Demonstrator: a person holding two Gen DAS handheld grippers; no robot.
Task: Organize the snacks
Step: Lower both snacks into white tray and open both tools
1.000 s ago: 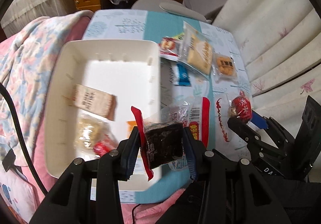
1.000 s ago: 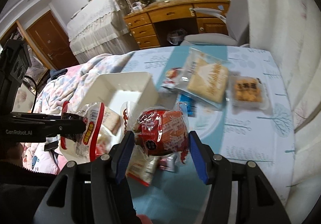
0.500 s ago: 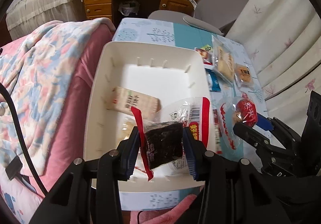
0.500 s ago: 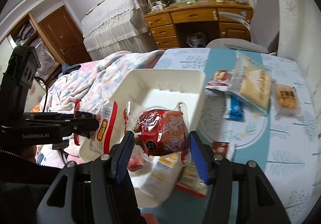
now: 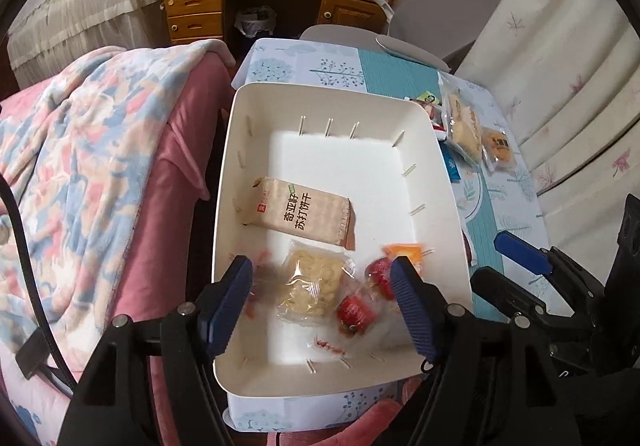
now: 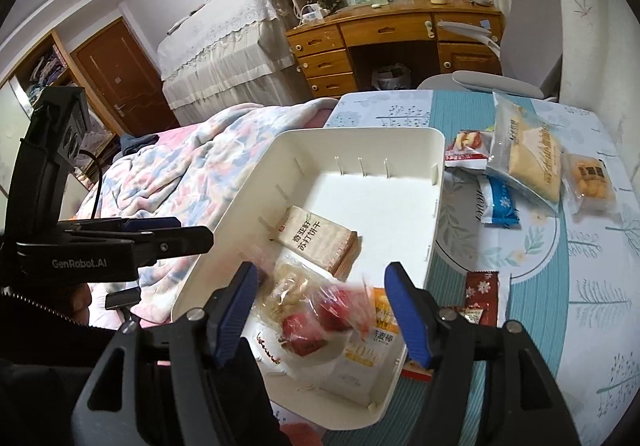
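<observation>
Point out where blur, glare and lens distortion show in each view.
Left wrist: the bin floor is blown out white; the red snack and the wrappers near the left gripper are smeared, while the cracker pack stays sharp; the curtain bows. Right wrist: a red packet above the right gripper streaks with motion blur; the desk curves, corners go black.

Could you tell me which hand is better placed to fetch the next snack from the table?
Right, probably. Both tongs have just opened over the white bin, empty, but the right tongs sit on the side nearest the remaining table snacks, such as the dark red packet.
</observation>
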